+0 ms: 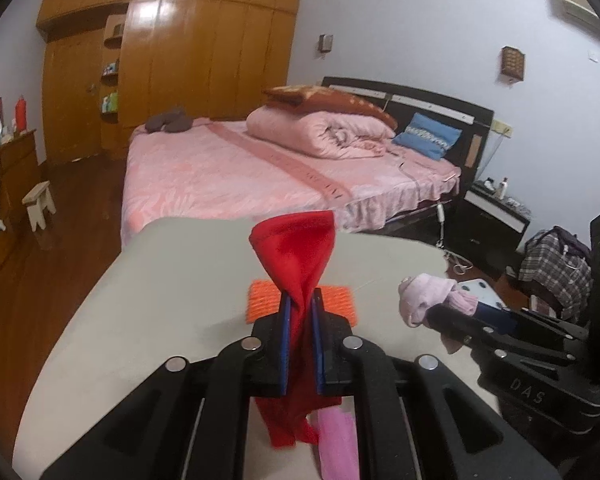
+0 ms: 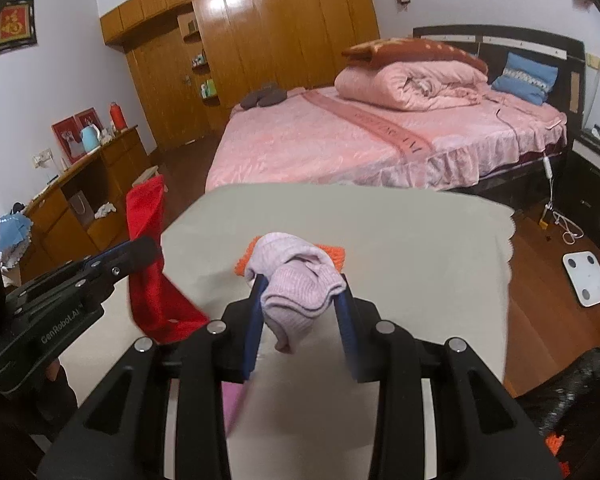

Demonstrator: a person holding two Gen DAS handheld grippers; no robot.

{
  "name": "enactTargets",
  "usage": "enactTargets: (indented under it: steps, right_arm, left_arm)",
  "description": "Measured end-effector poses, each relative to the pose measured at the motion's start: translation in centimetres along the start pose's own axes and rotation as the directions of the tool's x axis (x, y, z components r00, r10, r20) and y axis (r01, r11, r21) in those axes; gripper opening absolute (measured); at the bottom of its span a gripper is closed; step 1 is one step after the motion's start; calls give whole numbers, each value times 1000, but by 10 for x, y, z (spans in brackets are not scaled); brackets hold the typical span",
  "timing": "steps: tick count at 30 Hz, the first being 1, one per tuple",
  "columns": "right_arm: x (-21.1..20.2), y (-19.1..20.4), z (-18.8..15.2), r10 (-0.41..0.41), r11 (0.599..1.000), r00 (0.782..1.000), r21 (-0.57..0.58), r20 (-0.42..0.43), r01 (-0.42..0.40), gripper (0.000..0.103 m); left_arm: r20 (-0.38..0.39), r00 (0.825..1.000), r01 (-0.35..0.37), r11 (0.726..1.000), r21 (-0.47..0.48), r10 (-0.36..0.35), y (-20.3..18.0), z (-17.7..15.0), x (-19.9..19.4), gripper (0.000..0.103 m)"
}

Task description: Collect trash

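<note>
Left gripper (image 1: 300,304) fingers pinch a red cloth (image 1: 296,252); right gripper (image 2: 302,296) fingers clamp a lilac sock (image 2: 296,280), orange pad (image 1: 260,300) at 12 o'clock on the desk (image 1: 160,280).

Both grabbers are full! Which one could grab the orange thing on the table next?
Neither yet. Probably the left gripper after unloading: the orange mat lies just beyond its tips. It grips the red cloth; the right gripper grips pink socks.

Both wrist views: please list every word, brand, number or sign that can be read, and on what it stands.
"DAS": on the black body of the right gripper, in the left wrist view.
"GenRobot.AI": on the black body of the left gripper, in the right wrist view.
Dark lettering along the pink band on the bed: too blurred to read.
Gold sign in the red framed picture on the wall: too blurred to read.
</note>
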State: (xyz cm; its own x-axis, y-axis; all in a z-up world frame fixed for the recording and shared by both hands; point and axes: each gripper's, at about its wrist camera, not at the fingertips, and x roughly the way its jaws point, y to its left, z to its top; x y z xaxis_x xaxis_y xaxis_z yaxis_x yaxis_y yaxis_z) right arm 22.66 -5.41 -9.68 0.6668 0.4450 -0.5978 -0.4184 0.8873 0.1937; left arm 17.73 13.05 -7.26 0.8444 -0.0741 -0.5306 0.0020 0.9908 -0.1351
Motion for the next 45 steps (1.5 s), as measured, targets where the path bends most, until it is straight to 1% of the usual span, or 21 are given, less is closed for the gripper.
enactTargets:
  steps: [4, 11, 18, 21, 25, 28, 29, 30, 34, 36, 39, 41, 45]
  right_arm:
    - [-23, -3, 5, -7, 1000, 999, 2, 34, 7, 33]
    - [-61, -14, 11, -24, 1000, 995, 5, 92, 23, 33]
    - [-94, -26, 0, -41, 999, 993, 19, 110, 40, 33]
    - [-101, -32, -8, -53, 998, 993, 26, 105, 51, 33]
    - [-97, -35, -25, -65, 998, 995, 32, 76, 63, 33]
    - [-86, -37, -37, -66, 997, 997, 45, 44, 64, 33]
    - [-82, -37, -42, -65, 997, 997, 47, 33, 63, 33]
    - [-78, -38, -45, -64, 997, 998, 48, 24, 63, 33]
    - [-64, -36, -56, -60, 997, 998, 53, -6, 60, 33]
    - [-58, -35, -61, -59, 997, 998, 52, -18, 60, 33]
    - [-49, -35, -69, -54, 997, 998, 55, -40, 56, 33]
    - [-44, -35, -74, -51, 997, 997, 56, -58, 54, 33]
    - [-39, -35, -80, -52, 997, 996, 58, -73, 56, 33]
  left_arm:
    - [27, 999, 19, 1000, 23, -19, -16, 9, -14, 9]
    - [60, 997, 45, 998, 32, -47, -37, 18, -36, 9]
    - [80, 993, 80, 995, 55, -85, -58, 16, -54, 9]
    - [59, 994, 90, 994, 65, -94, -66, 9, -52, 9]
    - [-5, 997, 74, 995, 70, -74, -66, -11, -38, 9]
    - [-61, 997, 57, 996, 63, -53, -58, -31, -25, 10]
    - [-76, 996, 51, 997, 62, -47, -55, -37, -21, 14]
    - [-89, 995, 43, 997, 64, -38, -53, -42, -18, 20]
    - [-141, 990, 22, 998, 65, -13, -45, -70, -7, 37]
    - [-157, 988, 9, 998, 60, 0, -41, -81, -3, 51]
    - [-187, 982, -10, 998, 54, 20, -35, -96, 4, 59]
    - [-199, 980, -15, 999, 47, 24, -32, -101, 9, 62]
    - [-230, 973, -9, 999, 36, 17, -30, -107, 24, 62]
